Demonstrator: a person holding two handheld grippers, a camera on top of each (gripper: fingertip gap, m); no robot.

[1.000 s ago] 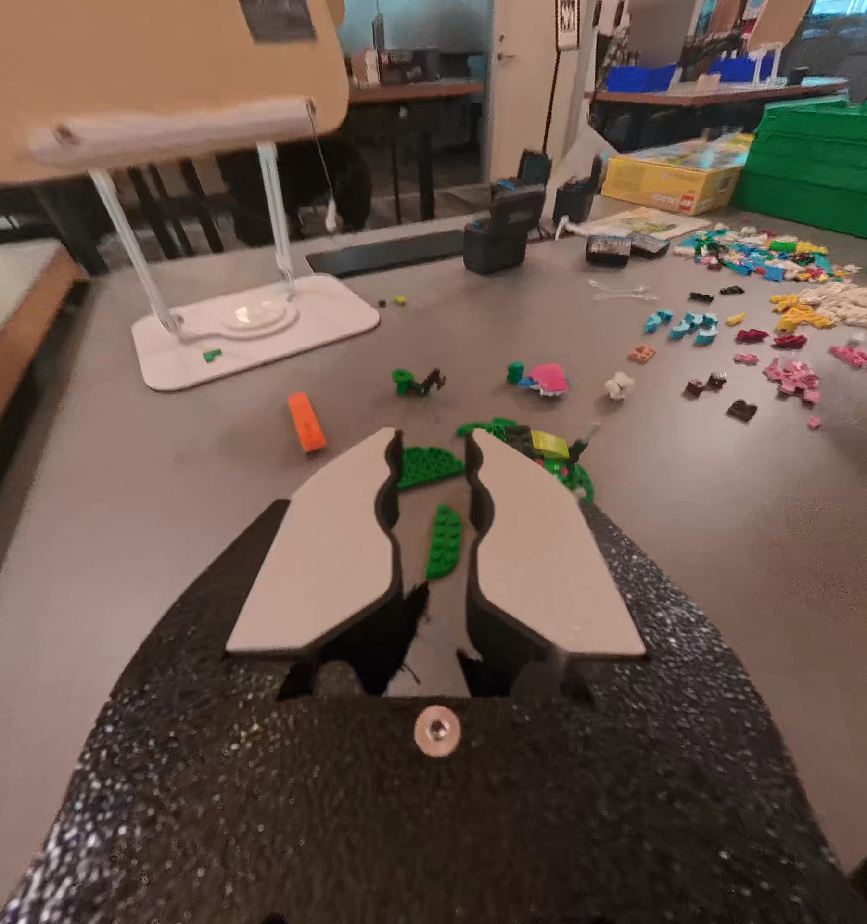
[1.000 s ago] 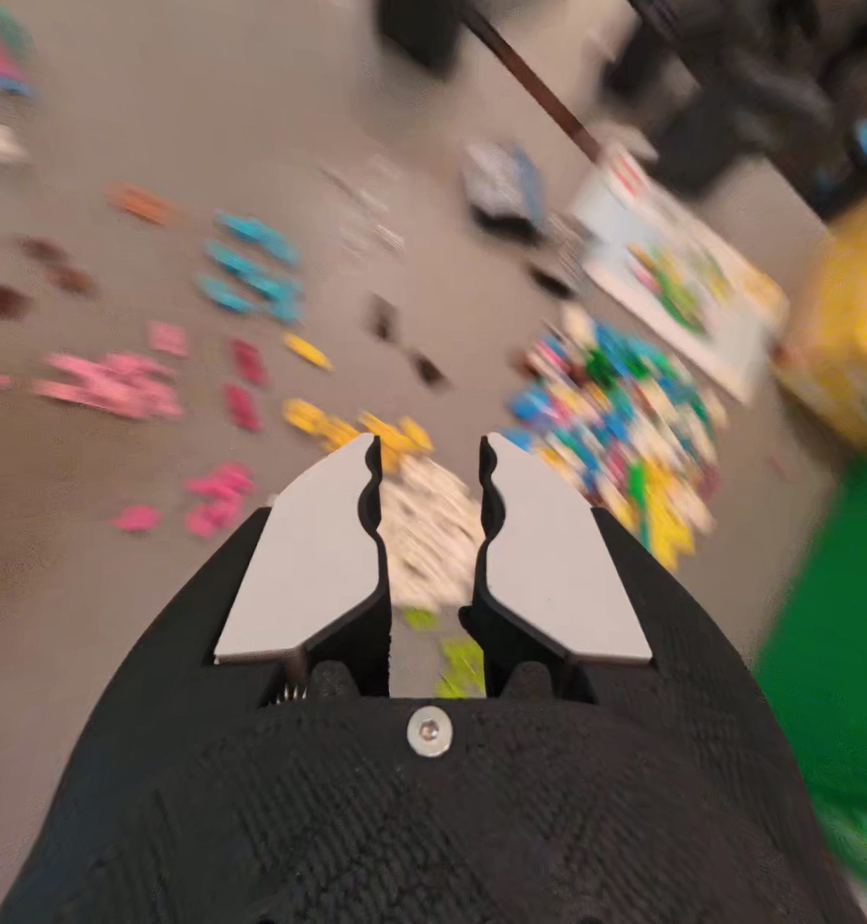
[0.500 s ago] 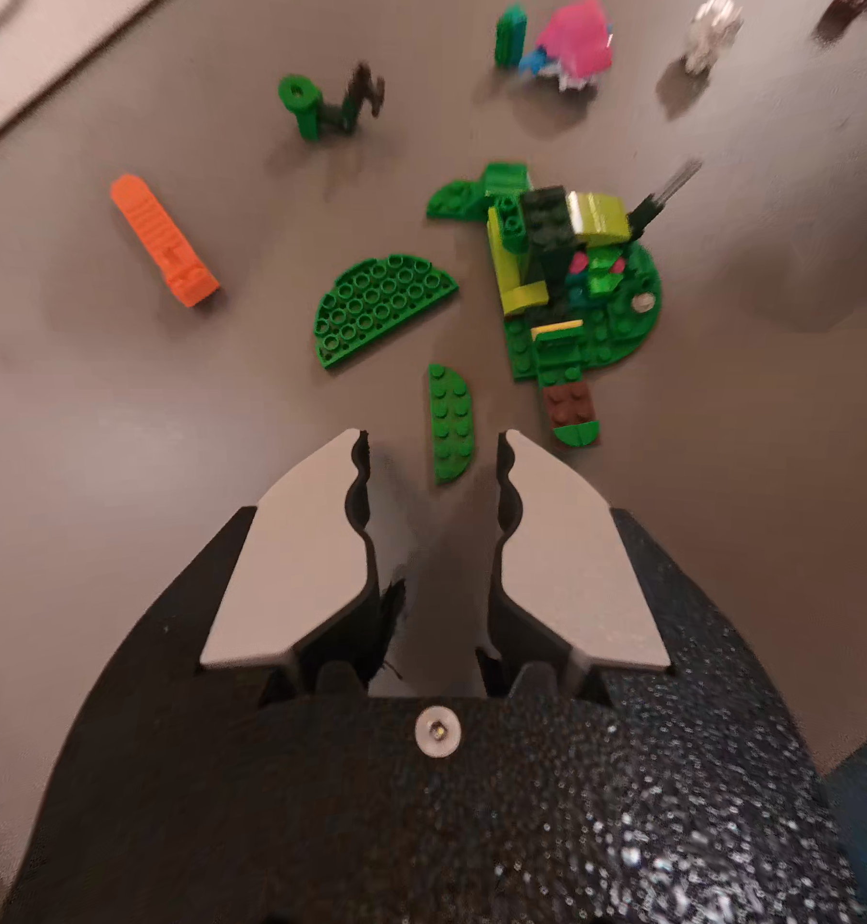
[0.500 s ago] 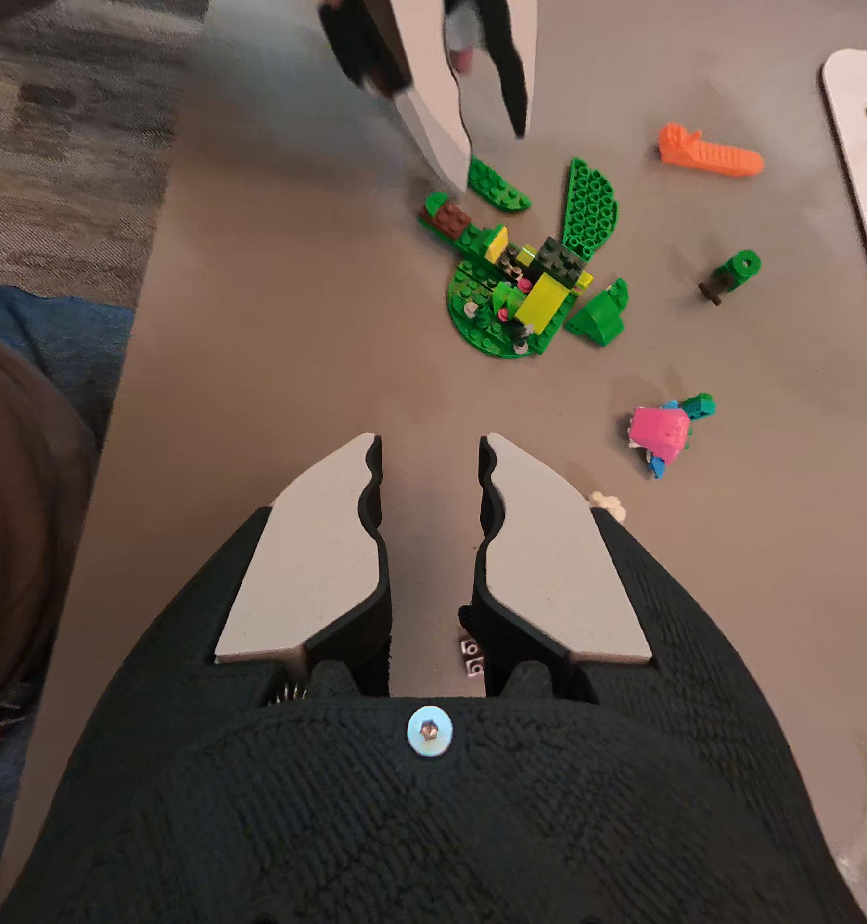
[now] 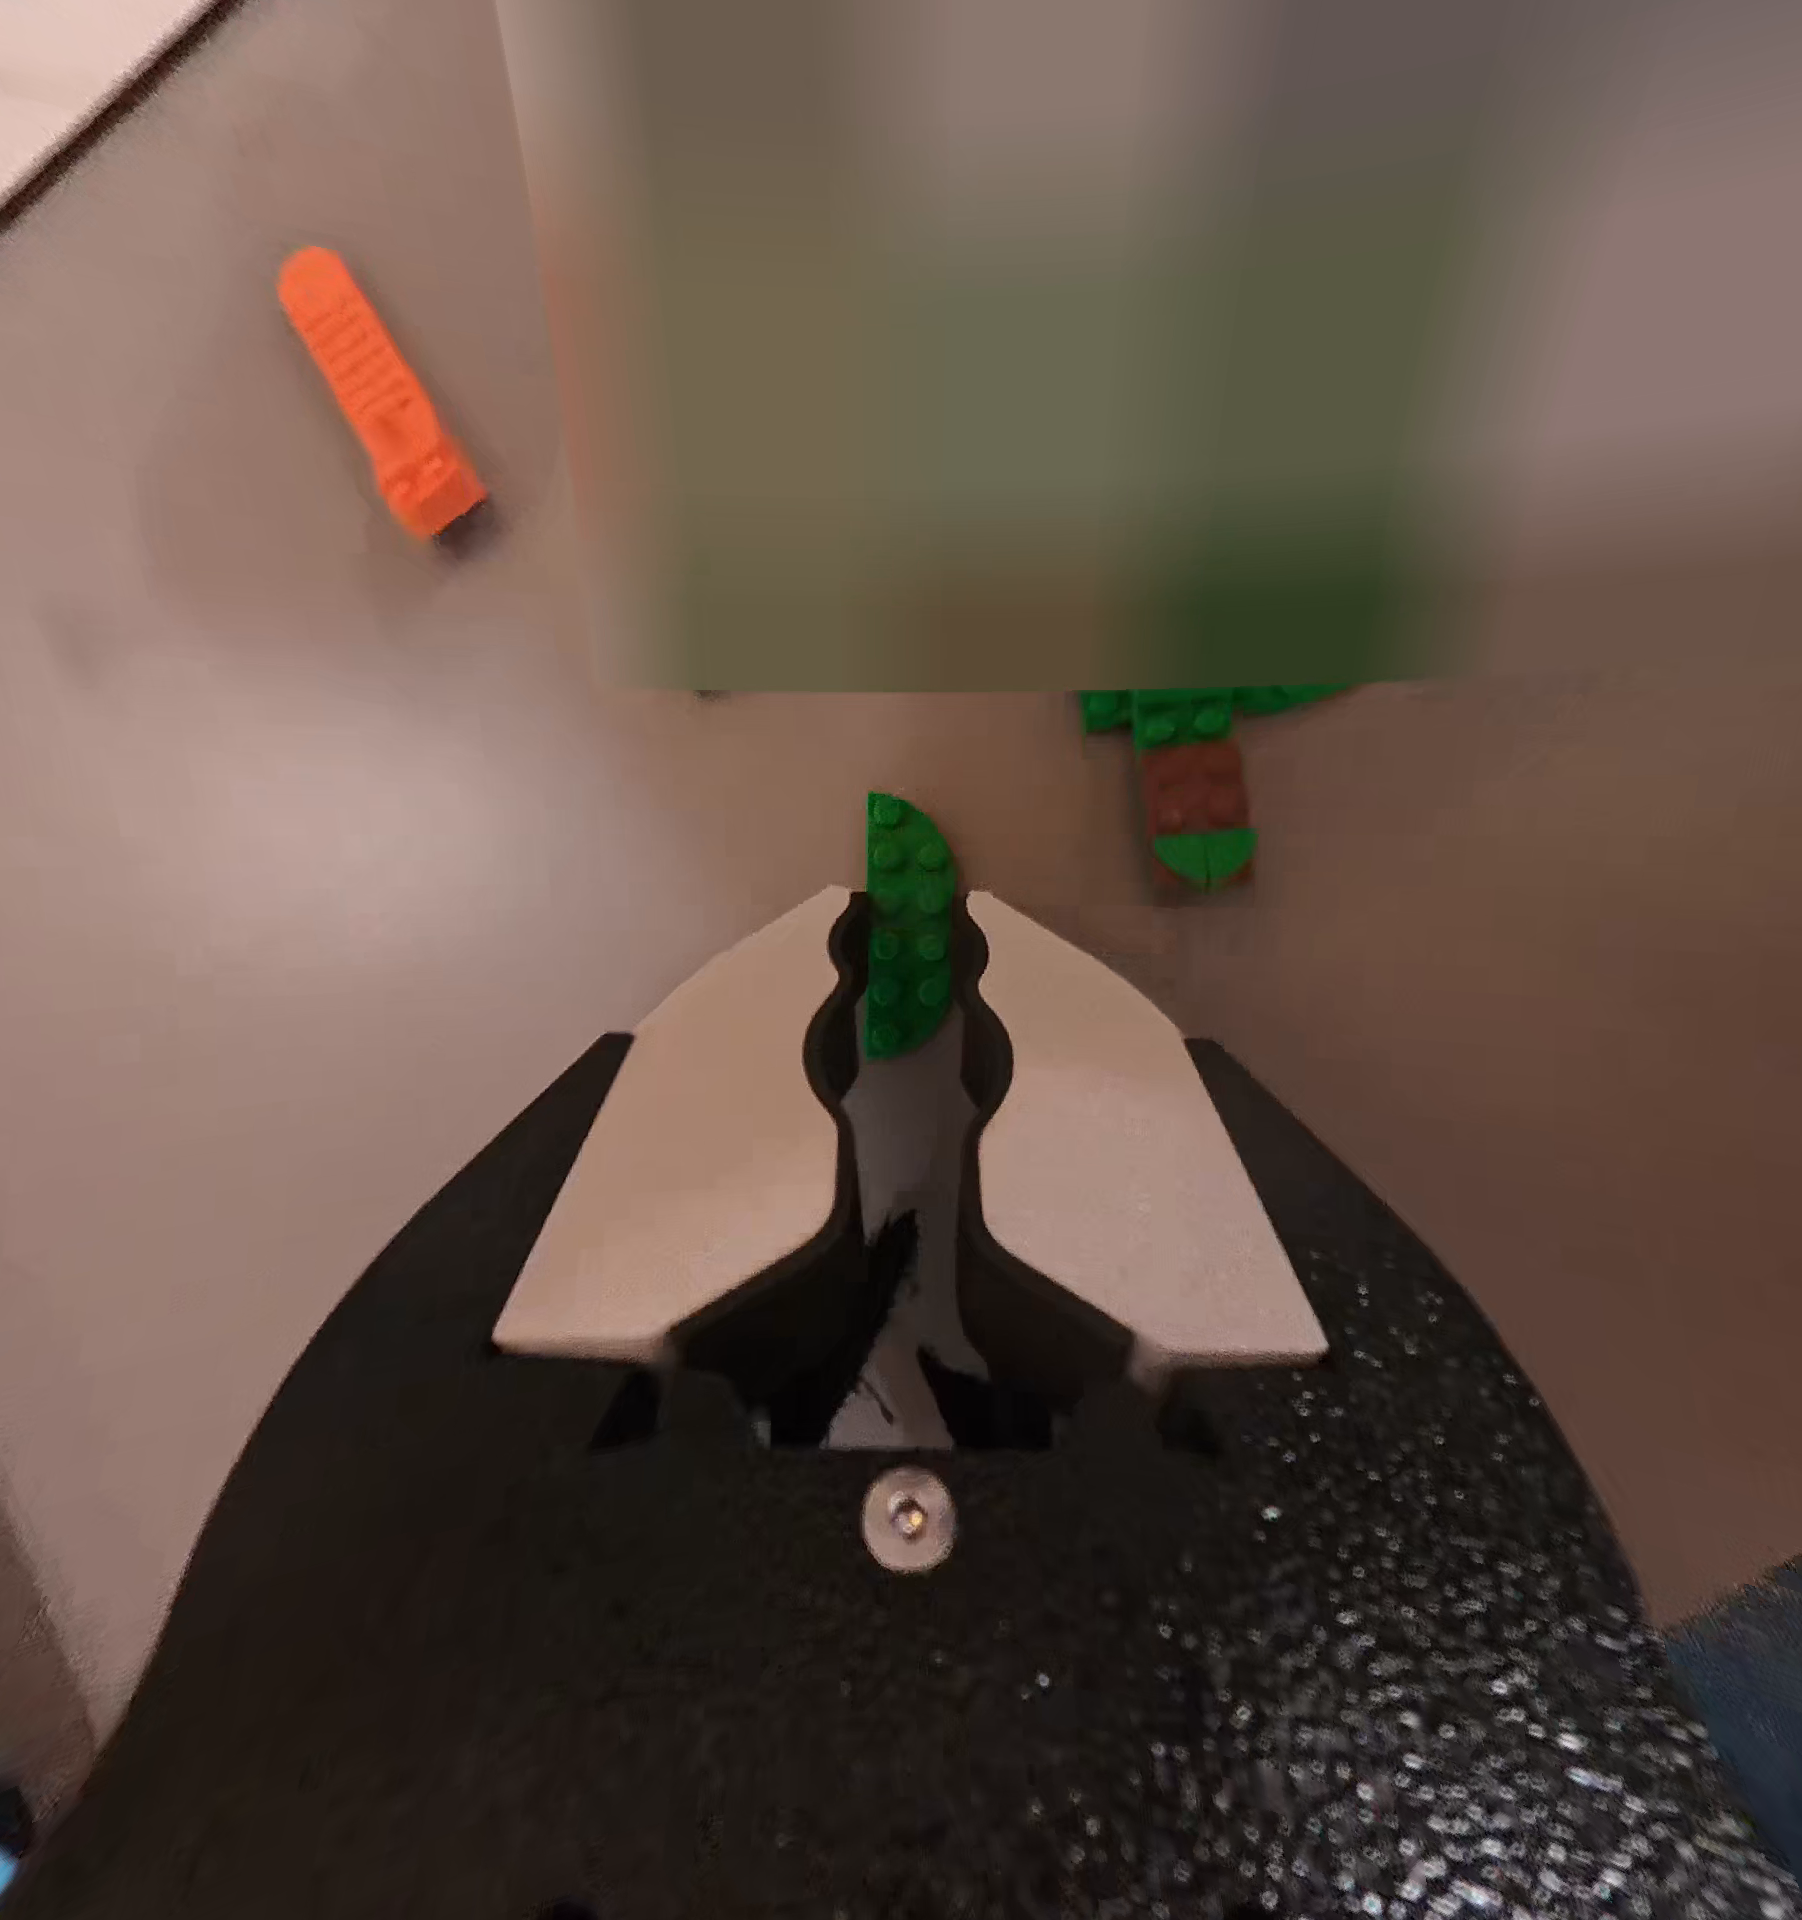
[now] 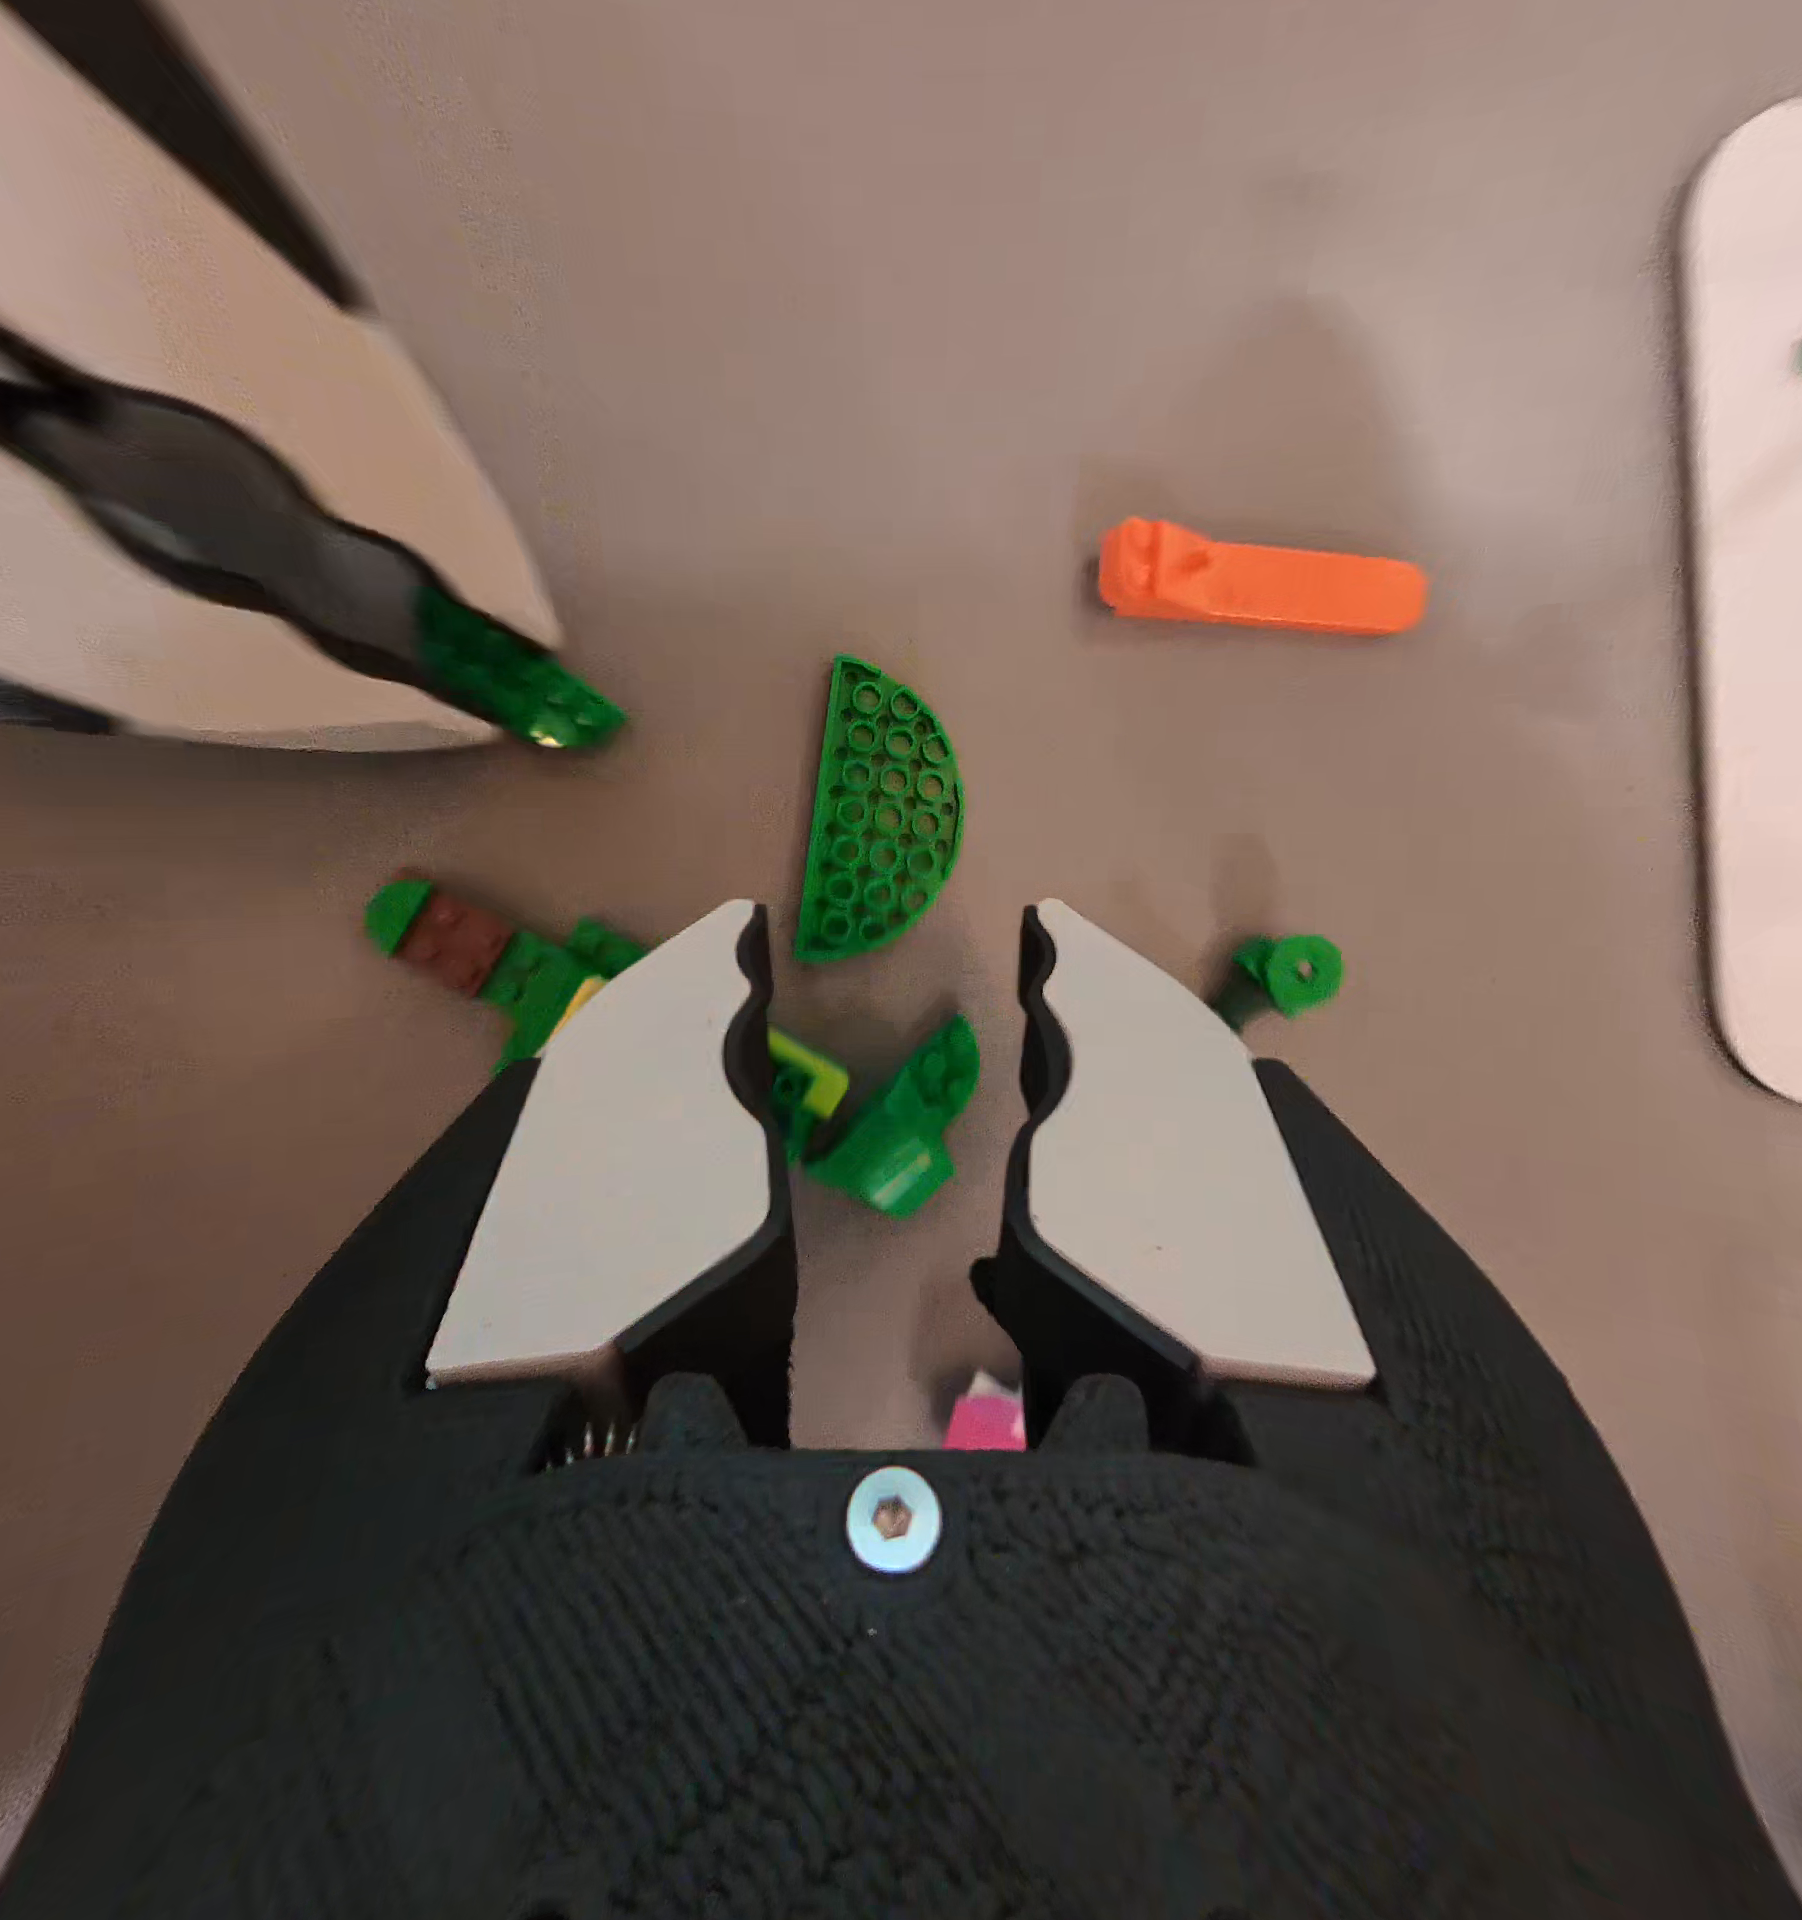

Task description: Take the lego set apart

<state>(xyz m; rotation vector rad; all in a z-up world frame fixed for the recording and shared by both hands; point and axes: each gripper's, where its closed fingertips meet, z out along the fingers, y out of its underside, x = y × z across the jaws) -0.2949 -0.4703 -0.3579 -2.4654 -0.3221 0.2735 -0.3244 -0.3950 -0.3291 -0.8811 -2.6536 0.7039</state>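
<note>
Scene: grey table (image 6: 876, 312) with loose lego pieces and a partly built green lego set (image 6: 564, 987).
Left gripper (image 5: 912, 914): fingers closed around a small green half-round plate (image 5: 912, 914), which lies along the gap between them; whether it is lifted off the table is hard to tell.
Right gripper (image 6: 892, 956): fingers spread apart, empty, hanging just over the lego set, with a green curved piece (image 6: 897, 1132) showing between them.
Lego set, left view: only its near end shows, a brown block (image 5: 1193, 795) with a green rounded tip.
Nearby: larger green half-round plate (image 6: 881, 810) lying underside up, orange brick separator (image 6: 1261, 590), white base (image 6: 1770, 623) at the right edge.
Doing the step well: the left should probably carry its plate clear and set it aside, while the right lowers squarely and pinches one raised piece, not the whole build.
Hidden: a blurred patch covers most of the set in the left view; the right gripper's own fingers cover much of it in the right view.
Unclear: a pink piece (image 6: 985, 1418) shows only partly, low between the right fingers.
</note>
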